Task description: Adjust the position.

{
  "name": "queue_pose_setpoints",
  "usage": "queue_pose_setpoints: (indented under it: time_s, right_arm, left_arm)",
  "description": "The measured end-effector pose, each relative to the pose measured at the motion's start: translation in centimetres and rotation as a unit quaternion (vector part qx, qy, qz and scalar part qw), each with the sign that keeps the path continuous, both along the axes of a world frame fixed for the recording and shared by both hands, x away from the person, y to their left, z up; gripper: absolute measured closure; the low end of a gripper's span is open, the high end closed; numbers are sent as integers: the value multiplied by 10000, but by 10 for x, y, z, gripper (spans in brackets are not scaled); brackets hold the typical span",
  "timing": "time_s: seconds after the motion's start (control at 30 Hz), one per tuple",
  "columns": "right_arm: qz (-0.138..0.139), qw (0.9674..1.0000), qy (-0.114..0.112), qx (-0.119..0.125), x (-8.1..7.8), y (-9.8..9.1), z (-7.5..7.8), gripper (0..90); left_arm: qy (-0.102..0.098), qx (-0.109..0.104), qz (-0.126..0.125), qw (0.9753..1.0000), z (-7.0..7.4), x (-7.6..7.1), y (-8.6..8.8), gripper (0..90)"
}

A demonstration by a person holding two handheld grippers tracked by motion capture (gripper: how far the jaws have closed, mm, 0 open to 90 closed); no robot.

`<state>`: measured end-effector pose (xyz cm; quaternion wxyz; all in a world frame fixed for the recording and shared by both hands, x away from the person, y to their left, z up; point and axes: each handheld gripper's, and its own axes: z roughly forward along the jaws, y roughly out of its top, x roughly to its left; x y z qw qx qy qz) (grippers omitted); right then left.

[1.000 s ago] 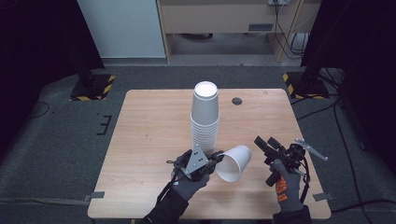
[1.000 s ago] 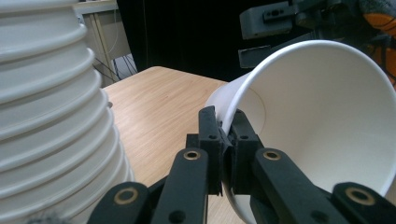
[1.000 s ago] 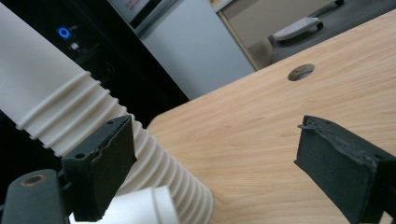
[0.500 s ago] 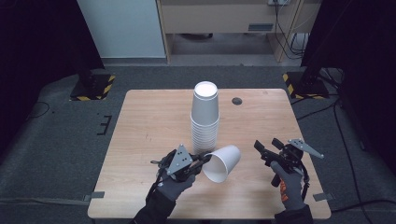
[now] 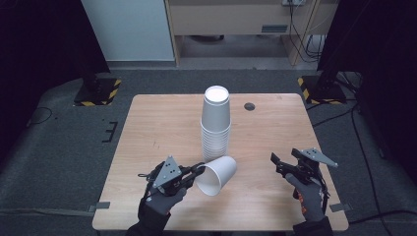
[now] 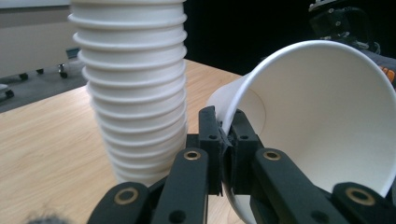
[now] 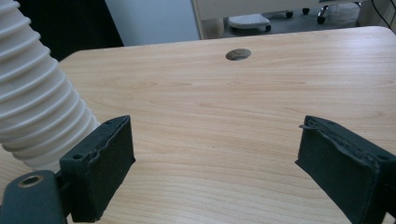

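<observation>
**A:** Talk me through your left side.

**B:** My left gripper point(image 6: 224, 140) has its jaws pinched tight on the rim of a single white paper cup point(image 5: 217, 175). One jaw sits inside the cup wall, the other outside, and the thin wall is clamped between the pads. The cup lies on its side, mouth open toward my camera, base pointing away from me; in the left gripper view I look straight into the cup point(image 6: 322, 126).

**A:** And the stack?

**B:** The stack of white paper cups point(image 5: 216, 125) stands upright on the wooden table point(image 5: 157, 128), upside down with a cup base on top, just past my left jaws and to their left side. In the left gripper view, the ribbed rims of the stack point(image 6: 135, 88) are close beside the held cup; whether the two touch I cannot tell.

**A:** Right side?

**B:** My right gripper point(image 5: 287, 164) has its jaws spread wide with nothing between them, just bare tabletop point(image 7: 215, 121). The stack point(image 7: 32, 107) sits off beyond my left-hand jaw, and a small dark round hole point(image 7: 238, 54) in the table lies well ahead of the gap.
</observation>
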<state>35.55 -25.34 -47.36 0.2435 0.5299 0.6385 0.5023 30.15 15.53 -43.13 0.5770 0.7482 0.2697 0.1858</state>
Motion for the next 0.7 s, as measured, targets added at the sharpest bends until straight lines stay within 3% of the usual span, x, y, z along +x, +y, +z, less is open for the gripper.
queue_pose_setpoints:
  time_s: [0.37,0.7]
  right_arm:
    - [-10,9999,43,-159,1,0,-2,104]
    - [5,9996,101,-246,2,2,-4,103]
  left_arm:
    - [197,67,136,9997,-7,-9,26,858]
    - [328,13,511,9982,-7,-12,58,857]
